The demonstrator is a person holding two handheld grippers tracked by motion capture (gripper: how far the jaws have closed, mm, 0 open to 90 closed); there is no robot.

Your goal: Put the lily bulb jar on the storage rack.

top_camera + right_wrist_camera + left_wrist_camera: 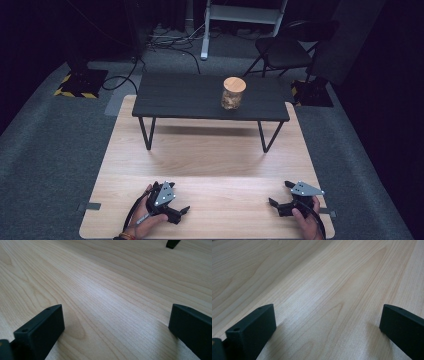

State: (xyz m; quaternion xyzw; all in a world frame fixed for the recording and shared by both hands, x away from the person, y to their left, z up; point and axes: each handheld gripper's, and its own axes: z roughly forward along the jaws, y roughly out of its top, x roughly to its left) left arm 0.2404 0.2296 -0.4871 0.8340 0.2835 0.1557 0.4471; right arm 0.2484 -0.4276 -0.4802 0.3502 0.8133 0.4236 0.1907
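Resting on board: left gripper (182,211) | right gripper (275,204) | jar (233,93) in high view

Bare wooden board (210,155) lies open between both grippers; the small black table (200,97) stands across beyond.
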